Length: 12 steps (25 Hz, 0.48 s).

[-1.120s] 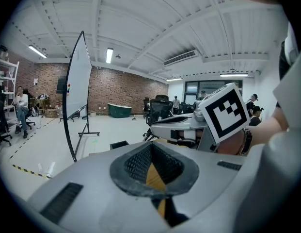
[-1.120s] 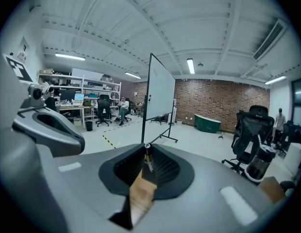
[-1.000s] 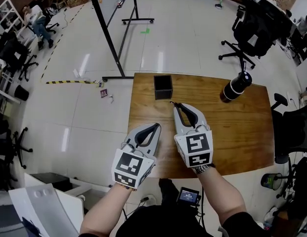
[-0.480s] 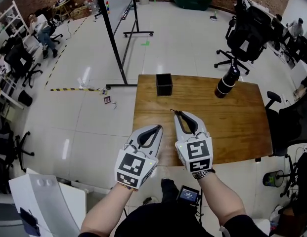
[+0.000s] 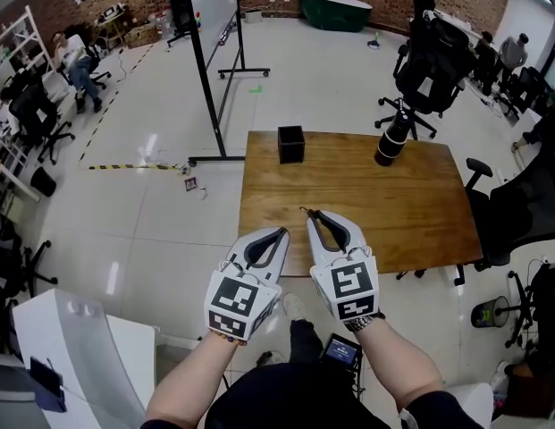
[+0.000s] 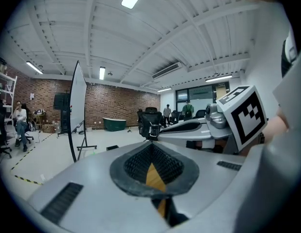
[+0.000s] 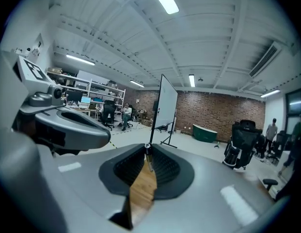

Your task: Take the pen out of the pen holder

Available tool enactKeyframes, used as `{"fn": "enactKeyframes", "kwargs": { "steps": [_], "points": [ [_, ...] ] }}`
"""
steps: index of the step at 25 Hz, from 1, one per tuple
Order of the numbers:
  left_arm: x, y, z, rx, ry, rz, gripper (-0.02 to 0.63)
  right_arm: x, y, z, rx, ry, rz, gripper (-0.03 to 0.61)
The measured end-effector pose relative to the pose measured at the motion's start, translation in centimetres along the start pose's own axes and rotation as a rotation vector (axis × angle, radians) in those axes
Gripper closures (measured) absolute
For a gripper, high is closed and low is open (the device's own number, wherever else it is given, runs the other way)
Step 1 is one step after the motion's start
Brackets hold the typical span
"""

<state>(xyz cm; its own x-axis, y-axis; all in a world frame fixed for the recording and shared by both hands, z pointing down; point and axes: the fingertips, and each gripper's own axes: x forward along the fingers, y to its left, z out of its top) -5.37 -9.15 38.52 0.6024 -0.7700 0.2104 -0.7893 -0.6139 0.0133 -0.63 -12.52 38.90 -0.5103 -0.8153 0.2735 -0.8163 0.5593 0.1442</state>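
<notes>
Right gripper, on the near side of the pen holder and well apart from it: fingers pinched on a thin pen, which is out of the holder and pokes from their tips. Left gripper, also on the holder's near side: fingers closed together on nothing. A black bottle stands right of the holder on the tabletop. I judge the removal done; I would hold the pinch firm and lower the pen flat before releasing. No brand or writing is legible, only square markers on the grippers.
</notes>
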Motion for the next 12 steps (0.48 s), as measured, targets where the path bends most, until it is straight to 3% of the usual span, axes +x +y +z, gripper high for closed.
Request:
{"fn": "enactKeyframes", "kwargs": {
  "steps": [12],
  "points": [
    [-5.1, -3.5, -0.1, 0.008, -0.006, -0.03, 0.609, -6.5, 4.6, -0.2, 0.001, 0.012, 0.006, 0.534]
  ]
}}
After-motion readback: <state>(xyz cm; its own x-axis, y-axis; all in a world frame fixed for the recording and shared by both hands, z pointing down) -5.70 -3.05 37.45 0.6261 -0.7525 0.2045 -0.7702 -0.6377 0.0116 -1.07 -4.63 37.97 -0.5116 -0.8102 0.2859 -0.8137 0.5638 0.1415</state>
